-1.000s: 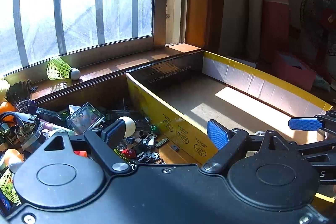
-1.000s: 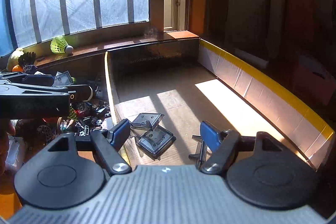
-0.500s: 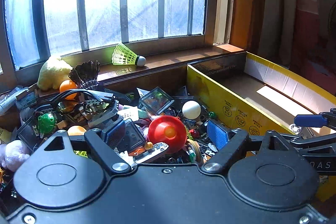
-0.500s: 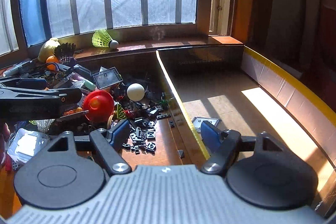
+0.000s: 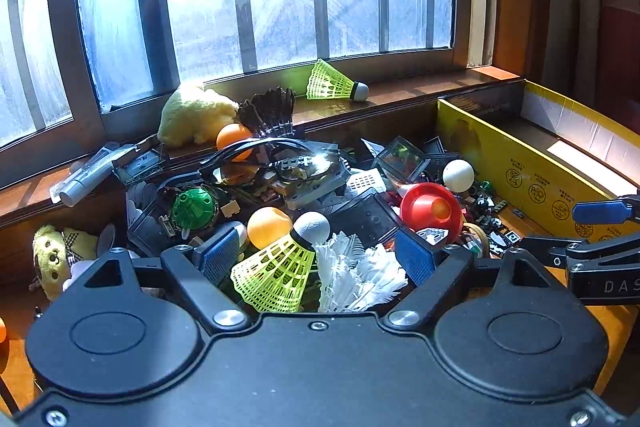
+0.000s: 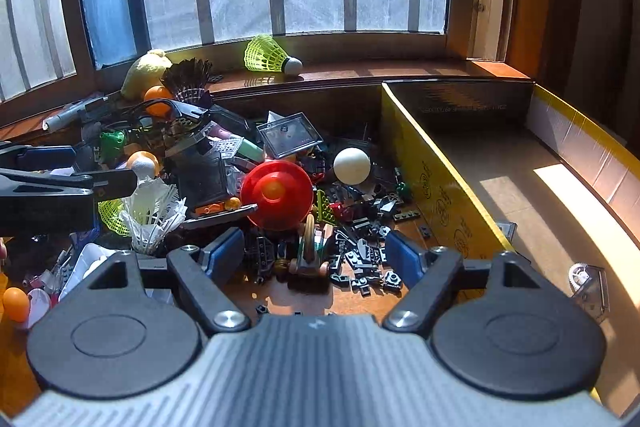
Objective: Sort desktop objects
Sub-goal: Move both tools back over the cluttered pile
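Observation:
A heap of small objects fills the wooden desktop. My left gripper [image 5: 316,257] is open above a yellow-green shuttlecock [image 5: 276,273] and a white feather shuttlecock [image 5: 356,271]; its pads touch neither. An orange ball [image 5: 268,225] lies just beyond them. A red dome toy [image 5: 430,209] and a white ball [image 5: 458,175] sit further right. My right gripper [image 6: 312,254] hovers over loose black bricks [image 6: 368,259] and a small toy vehicle [image 6: 310,255]. Its jaws are opening, and nothing is pressed between the pads. The red dome toy [image 6: 276,193] lies ahead of it.
A yellow-edged cardboard box [image 6: 440,187] stands to the right with a clear case [image 6: 590,285] inside. On the window sill lie a green shuttlecock [image 5: 332,85], a yellow plush [image 5: 196,115] and a black feather shuttlecock [image 5: 272,109]. Another plush [image 5: 52,259] sits far left.
Both grippers have swung left, away from the cardboard box and over the heap. The shuttlecocks have come between my left gripper's fingers, and the black bricks lie under my right.

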